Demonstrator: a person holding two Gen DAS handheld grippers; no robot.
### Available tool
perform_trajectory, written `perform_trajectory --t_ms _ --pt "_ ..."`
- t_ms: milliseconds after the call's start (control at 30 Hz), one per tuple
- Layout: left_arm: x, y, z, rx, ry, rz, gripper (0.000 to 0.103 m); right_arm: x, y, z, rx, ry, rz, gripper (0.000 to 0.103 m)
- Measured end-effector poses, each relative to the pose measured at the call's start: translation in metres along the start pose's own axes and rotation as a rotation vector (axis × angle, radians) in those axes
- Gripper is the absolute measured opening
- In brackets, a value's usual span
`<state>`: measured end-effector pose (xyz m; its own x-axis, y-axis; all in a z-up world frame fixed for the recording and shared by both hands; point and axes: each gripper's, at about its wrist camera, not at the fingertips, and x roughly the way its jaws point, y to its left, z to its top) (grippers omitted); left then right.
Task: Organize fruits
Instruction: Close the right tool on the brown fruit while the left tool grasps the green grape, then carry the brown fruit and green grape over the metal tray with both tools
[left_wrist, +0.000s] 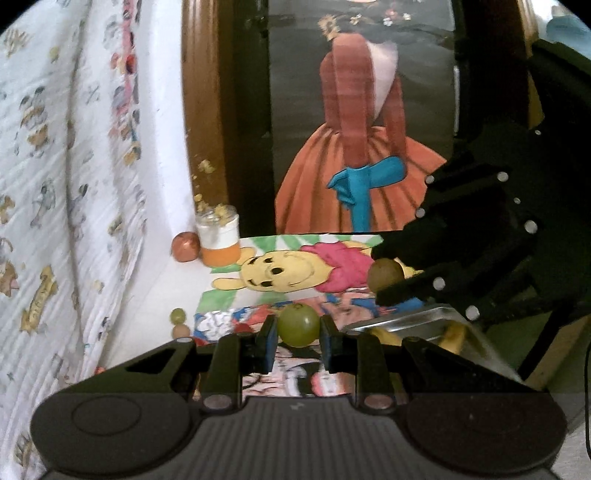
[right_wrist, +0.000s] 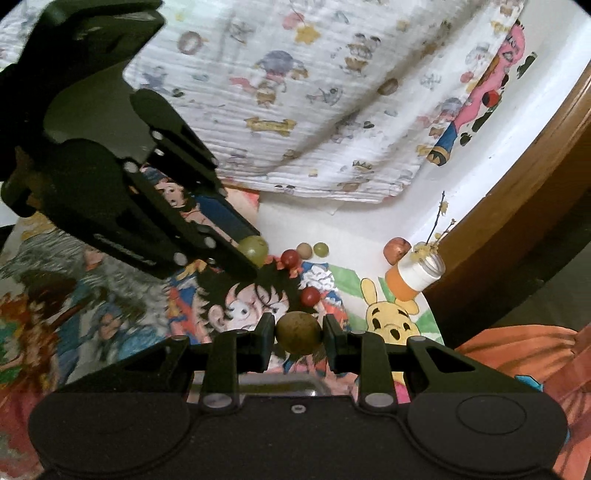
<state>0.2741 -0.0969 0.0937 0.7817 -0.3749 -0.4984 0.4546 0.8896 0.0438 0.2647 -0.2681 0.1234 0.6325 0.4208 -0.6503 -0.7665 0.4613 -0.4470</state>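
**Green grape and brown fruit clamped, one per claw**

Green grape (left_wrist: 298, 324) is pinched between the pads of the left gripper (left_wrist: 298, 334), held clear above the cartoon-printed table covering (left_wrist: 280, 258). Brown round fruit (right_wrist: 298, 332) is clamped the same way in the right gripper (right_wrist: 298, 338) (skin dull, speckled; kind cannot be told). From the left wrist view, the right claw is seen ahead and to the right, its fruit at the fingertips. A metal tray (left_wrist: 399, 323) lies just right of the left claw's tip, below the right claw, with something yellow inside (blurred). Ahead-left of the left claw, a loose green grape (left_wrist: 177, 316) and a small tan fruit (left_wrist: 180, 331) are seen side by side on the table. Farther ahead, a reddish apple (left_wrist: 185, 246) is touching an orange-and-white jar (left_wrist: 218, 236) by the wall. Just ahead of the right claw, two small red fruits (right_wrist: 309, 295) are lying on the covering. A patterned white cloth (right_wrist: 295, 92) hangs behind.
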Motion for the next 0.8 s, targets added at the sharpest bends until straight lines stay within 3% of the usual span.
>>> perform_trajectory --t_ms 333,800 --pt "-0.022 -0.046 -0.013 -0.002 -0.004 -0.051 0.026 -0.052 0.038 -0.022 0.012 -0.017 -0.014 0.030" --pt "-0.045 -0.070 -0.052 -0.042 0.015 -0.091 0.026 -0.071 0.093 -0.057 0.091 0.000 0.011 0.030"
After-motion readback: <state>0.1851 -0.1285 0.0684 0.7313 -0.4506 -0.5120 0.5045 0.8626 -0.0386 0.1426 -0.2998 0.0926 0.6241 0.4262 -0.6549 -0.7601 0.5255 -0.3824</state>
